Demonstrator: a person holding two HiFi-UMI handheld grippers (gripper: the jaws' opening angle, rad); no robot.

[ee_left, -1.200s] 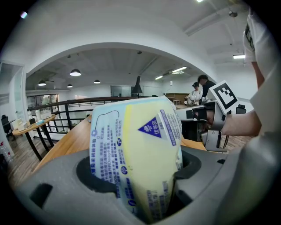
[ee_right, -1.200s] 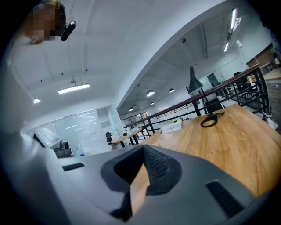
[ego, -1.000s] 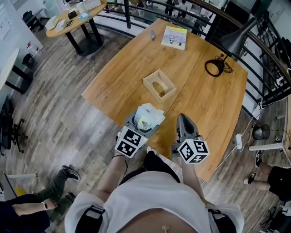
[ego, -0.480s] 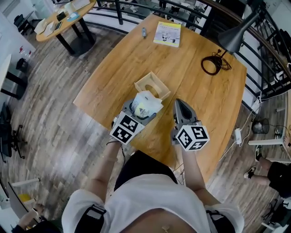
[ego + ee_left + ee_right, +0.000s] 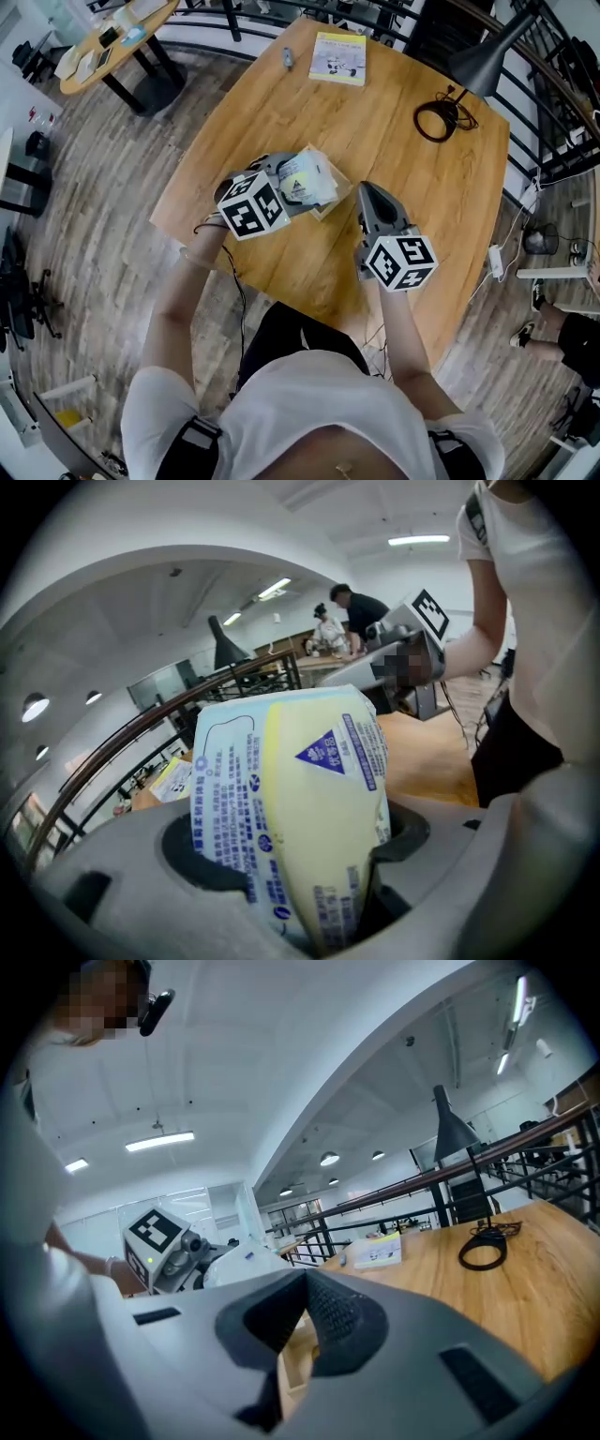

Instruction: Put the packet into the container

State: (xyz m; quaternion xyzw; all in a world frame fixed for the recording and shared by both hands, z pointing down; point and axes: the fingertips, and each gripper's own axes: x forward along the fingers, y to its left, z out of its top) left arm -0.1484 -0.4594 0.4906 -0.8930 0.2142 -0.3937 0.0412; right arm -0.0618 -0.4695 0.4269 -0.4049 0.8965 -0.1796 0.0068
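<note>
A white and pale-yellow packet (image 5: 307, 178) is clamped in my left gripper (image 5: 289, 184), which is shut on it and rolled onto its side. The packet hangs over the small open wooden container (image 5: 328, 203) on the table and hides most of it. In the left gripper view the packet (image 5: 300, 799) fills the space between the jaws of the left gripper (image 5: 309, 847). My right gripper (image 5: 367, 193) sits just right of the container, shut and empty. In the right gripper view the right gripper (image 5: 306, 1283) has its pads meeting, and the container (image 5: 295, 1365) shows below them.
The wooden table (image 5: 412, 187) carries a booklet (image 5: 337, 58), a small object (image 5: 288, 58) and a coiled black cable (image 5: 438, 120) at its far side, with a black lamp (image 5: 487, 56) beyond. A railing runs behind. A round table (image 5: 112, 42) stands at the far left.
My left gripper has moved forward along the table and rolled over, bringing the packet above the container. The right gripper has edged forward and slightly up.
</note>
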